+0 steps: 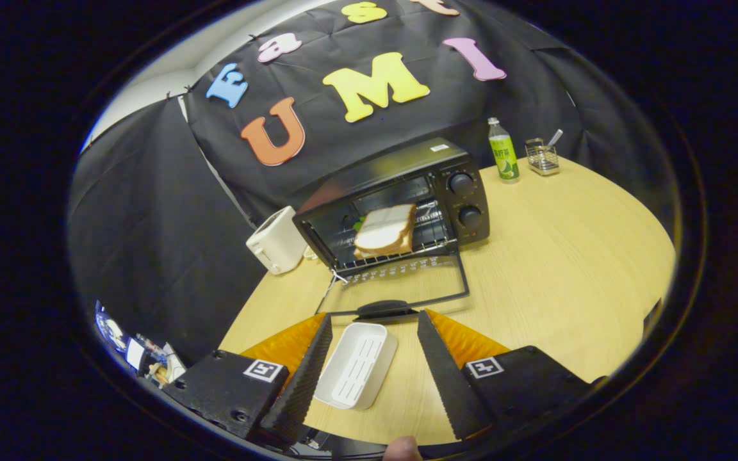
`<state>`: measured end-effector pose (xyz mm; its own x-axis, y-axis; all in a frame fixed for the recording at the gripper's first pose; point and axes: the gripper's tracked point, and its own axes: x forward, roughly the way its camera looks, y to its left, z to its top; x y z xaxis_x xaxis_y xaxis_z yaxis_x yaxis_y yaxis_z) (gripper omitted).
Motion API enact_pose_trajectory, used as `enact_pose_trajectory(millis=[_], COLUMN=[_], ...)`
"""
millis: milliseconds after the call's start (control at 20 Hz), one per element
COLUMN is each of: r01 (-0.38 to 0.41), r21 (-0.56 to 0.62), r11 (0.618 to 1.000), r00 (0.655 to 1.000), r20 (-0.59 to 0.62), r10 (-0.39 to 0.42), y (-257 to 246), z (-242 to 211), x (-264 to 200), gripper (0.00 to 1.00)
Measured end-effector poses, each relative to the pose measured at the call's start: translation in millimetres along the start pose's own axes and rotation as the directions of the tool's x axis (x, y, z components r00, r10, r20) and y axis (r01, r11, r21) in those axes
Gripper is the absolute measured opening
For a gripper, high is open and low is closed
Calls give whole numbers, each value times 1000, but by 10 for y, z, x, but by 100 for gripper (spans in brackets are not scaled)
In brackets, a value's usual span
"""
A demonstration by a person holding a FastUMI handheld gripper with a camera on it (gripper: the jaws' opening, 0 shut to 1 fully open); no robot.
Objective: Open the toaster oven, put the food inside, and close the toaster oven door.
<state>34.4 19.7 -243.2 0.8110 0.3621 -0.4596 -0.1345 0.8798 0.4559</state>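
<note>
Black toaster oven (407, 192), white-and-brown sandwich (385, 232), white tray (357, 373).

Sandwich (385, 230) sits in the open toaster oven (401, 205) on the surface (567, 269), toaster (277, 241) left of it, bottle (503, 152) behind right, tray (359, 365) between the spread tongs (374, 320).

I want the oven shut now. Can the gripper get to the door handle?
Probably yes. The gripper is open, and the door handle sits just ahead of its fingertips with nothing between. The white tray lies between the fingers, below the handle.
</note>
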Motion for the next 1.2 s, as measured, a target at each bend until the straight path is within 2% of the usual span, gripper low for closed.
enact_pose_trajectory(millis=[100,350,850,1200], r01=[18,110,86,122], r21=[7,-84,-99,-61], r11=[1000,990,991,991], r00=[1000,993,994,987], r20=[-19,-20,-62,-102], r10=[-18,-112,-92,-128], y=[-157,-487,-449,-633], z=[-93,-263,-268,-291], x=[144,454,672,804], gripper=[89,89,89,89])
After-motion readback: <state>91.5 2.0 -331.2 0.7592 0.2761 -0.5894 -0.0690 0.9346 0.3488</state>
